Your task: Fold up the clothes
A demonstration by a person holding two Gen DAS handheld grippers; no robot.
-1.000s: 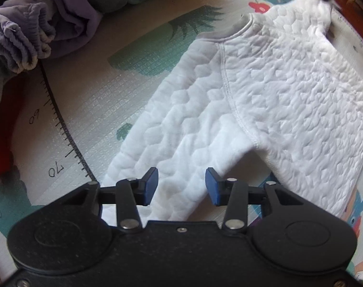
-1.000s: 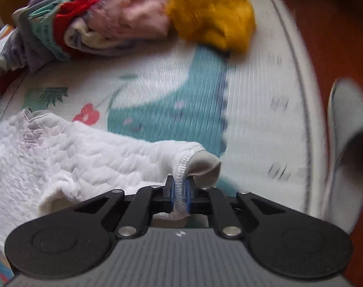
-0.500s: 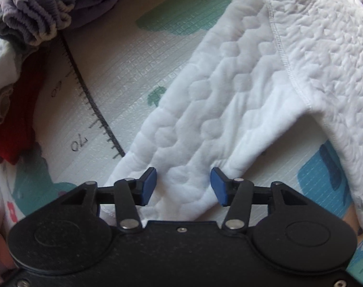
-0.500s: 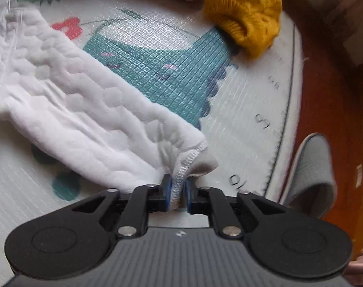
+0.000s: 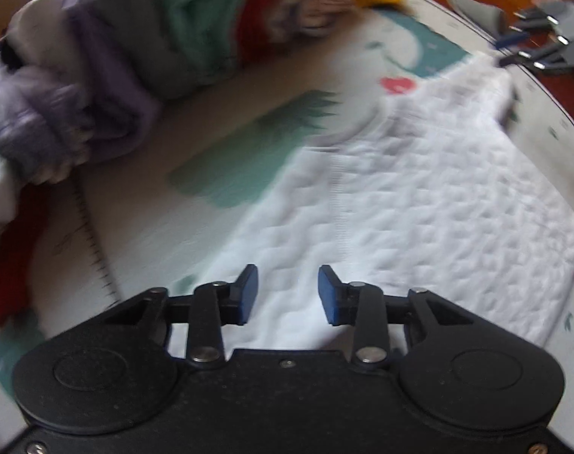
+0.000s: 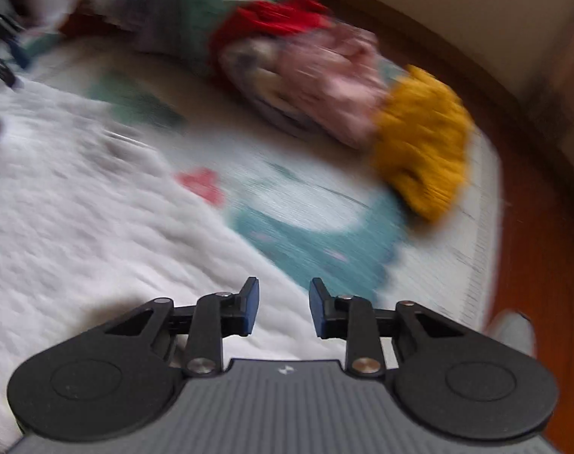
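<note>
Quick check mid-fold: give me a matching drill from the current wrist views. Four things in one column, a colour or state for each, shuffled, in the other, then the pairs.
Things:
1. white quilted top
2. knit garment at the pile's end
3. left gripper
4. play mat

Descriptions:
A. mustard yellow
B. open, above white fabric
C. spread flat on the mat
D. printed with teal shapes and a red flower

Pairs: 1-C, 2-A, 3-B, 4-D
</note>
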